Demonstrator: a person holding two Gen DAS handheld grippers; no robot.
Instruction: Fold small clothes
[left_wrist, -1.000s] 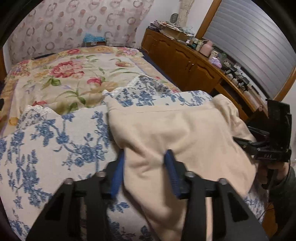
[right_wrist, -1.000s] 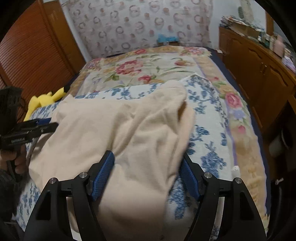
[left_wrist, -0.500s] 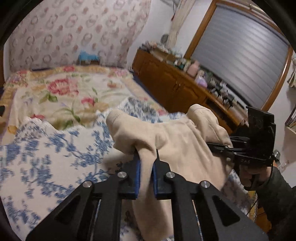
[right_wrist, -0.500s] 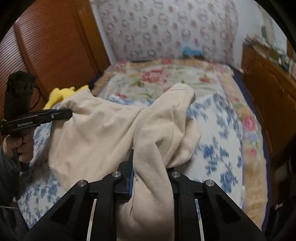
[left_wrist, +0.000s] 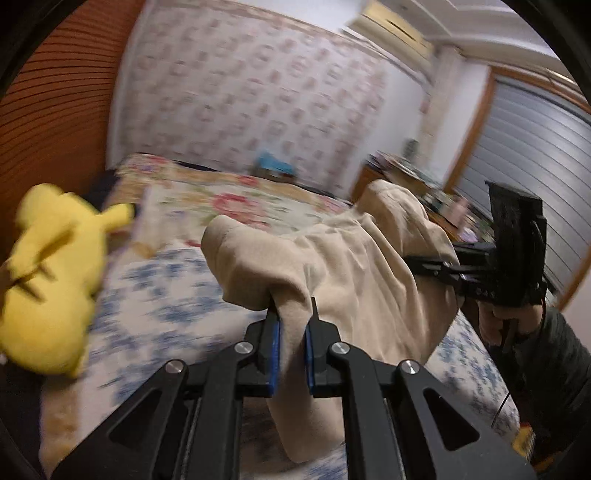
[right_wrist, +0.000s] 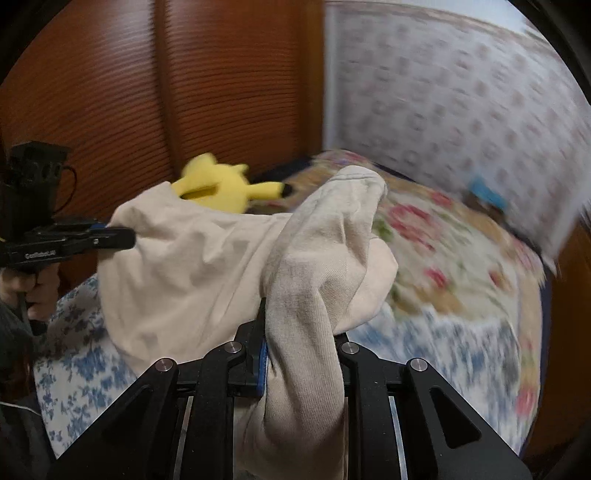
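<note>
Lifted clear of the blue-flowered bedspread (left_wrist: 173, 317), the cream garment (left_wrist: 343, 266) is now held in the air between the two tools, where a second ago it lay spread flat with both sets of jaws standing apart around its near edge. The left gripper (left_wrist: 292, 332) is clamped on a bunched fold of the cloth, and the right gripper (right_wrist: 295, 332) is likewise clamped on a thick gather of it, the loose end hanging down over its fingers. The yellow plush toy (left_wrist: 48, 280) has come into view beside the bed. The pickup is judged complete; the garment is probably to be shaken out or laid afresh before a fold is made.
</note>
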